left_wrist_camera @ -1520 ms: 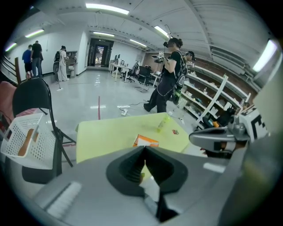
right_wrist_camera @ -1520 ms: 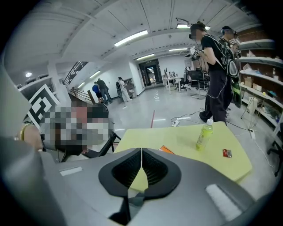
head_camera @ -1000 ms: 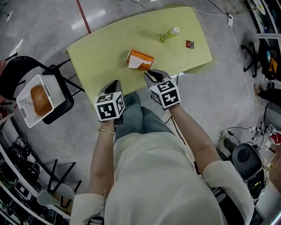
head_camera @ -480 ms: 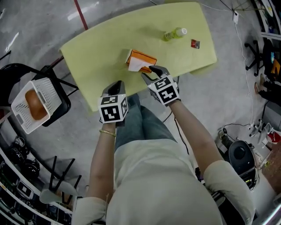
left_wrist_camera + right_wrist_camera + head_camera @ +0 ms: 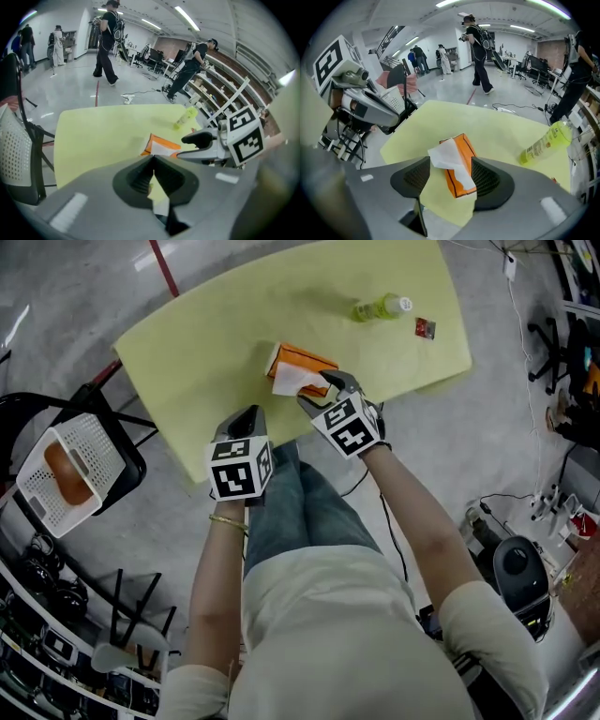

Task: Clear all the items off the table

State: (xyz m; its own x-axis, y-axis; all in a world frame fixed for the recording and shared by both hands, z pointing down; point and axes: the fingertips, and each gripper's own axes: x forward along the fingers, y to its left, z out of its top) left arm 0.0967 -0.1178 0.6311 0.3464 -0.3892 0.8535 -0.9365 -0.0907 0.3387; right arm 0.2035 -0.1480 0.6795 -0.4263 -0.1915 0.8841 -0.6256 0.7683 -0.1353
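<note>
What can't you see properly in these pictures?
The small red thing on the table, head view: too small to identify.
The brownish lump in the basket, head view: too small to name.
The tissue box, left gripper view: lower part hidden behind the shut left tongs.

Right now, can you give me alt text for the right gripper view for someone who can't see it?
The right gripper has its jaws apart, having just been opening, with an orange tissue box framed between them, untouched, on a yellow-green table. A green bottle lies on its side to the right; people walk in the hall behind.
</note>
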